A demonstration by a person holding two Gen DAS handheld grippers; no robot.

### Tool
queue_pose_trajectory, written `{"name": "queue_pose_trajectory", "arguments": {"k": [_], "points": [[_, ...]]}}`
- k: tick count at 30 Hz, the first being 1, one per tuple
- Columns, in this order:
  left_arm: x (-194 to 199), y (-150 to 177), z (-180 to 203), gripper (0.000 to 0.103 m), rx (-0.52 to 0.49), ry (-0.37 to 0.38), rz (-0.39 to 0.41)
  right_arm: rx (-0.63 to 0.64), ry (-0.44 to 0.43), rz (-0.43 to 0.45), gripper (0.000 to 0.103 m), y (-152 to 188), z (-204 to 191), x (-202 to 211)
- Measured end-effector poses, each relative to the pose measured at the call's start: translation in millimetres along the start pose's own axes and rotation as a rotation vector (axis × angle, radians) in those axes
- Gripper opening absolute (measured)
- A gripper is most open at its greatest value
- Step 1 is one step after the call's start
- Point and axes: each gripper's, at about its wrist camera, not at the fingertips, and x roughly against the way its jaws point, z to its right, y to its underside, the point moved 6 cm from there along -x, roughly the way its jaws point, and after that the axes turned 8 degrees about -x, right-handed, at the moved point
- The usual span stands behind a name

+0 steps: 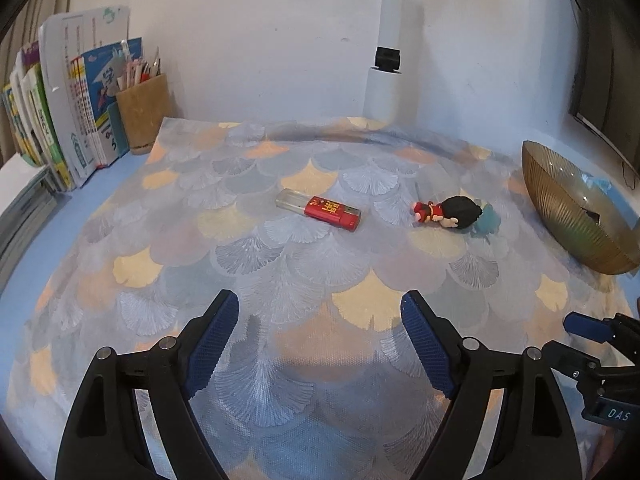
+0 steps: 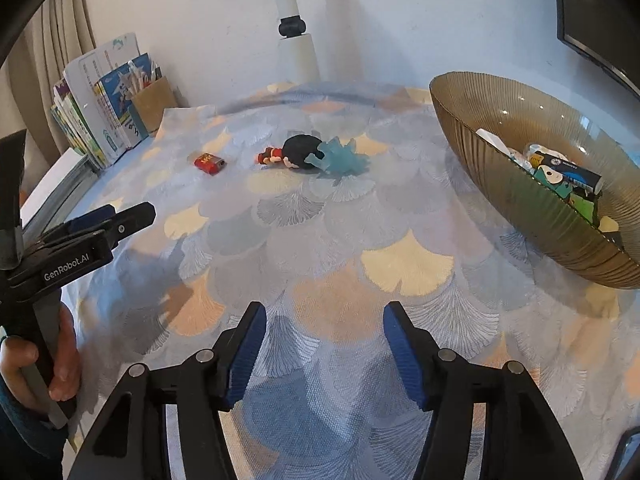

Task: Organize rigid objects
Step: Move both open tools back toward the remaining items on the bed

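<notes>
Hovering low over the patterned cloth (image 1: 256,264) on the desk, both grippers have their fingers spread wide and hold nothing. The left gripper (image 1: 320,312) looks out at two loose things still lying on the cloth: a red flash drive (image 1: 320,211) with a clear cap, almost straight ahead of its fingers and a touch to their left, and a small figurine (image 1: 450,213) with a black head and red body, ahead and off to their right.

The flash drive lies with its long axis running crosswise to the left fingers, tilted slightly, clear cap to the left and red body to the right. Fingers coming straight forward would close across its short width only after a turn of the wrist, so that is likely what the next pick depends on.

From the right gripper (image 2: 324,320), the figurine (image 2: 296,154) lies well ahead and slightly left of the fingers, with a pale blue translucent piece (image 2: 344,158) touching its head. The flash drive (image 2: 209,163) sits further left still. The ribbed amber bowl (image 2: 500,176), already holding several small items, stands ahead and to the right of the right fingers, so the right gripper appears better placed for the figurine and the left for the drive.
</notes>
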Motion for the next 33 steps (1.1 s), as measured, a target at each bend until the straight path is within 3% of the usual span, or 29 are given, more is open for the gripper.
{"name": "queue_pose_trajectory", "arguments": {"k": [5, 9, 33], "points": [[-0.1, -0.3, 0.0, 0.083, -0.001, -0.003, -0.002, 0.000, -0.004, -0.002, 0.061, -0.3, 0.3, -1.3], [-1.3, 0.2, -0.5, 0.083, 0.002, -0.002, -0.009, 0.005, 0.004, -0.005, 0.075, -0.5, 0.1, -2.6], [-5.0, 1.4, -0.6, 0.083, -0.012, 0.000, -0.018, 0.007, 0.000, -0.008, 0.076, 1.0, -2.0, -4.8]]}}
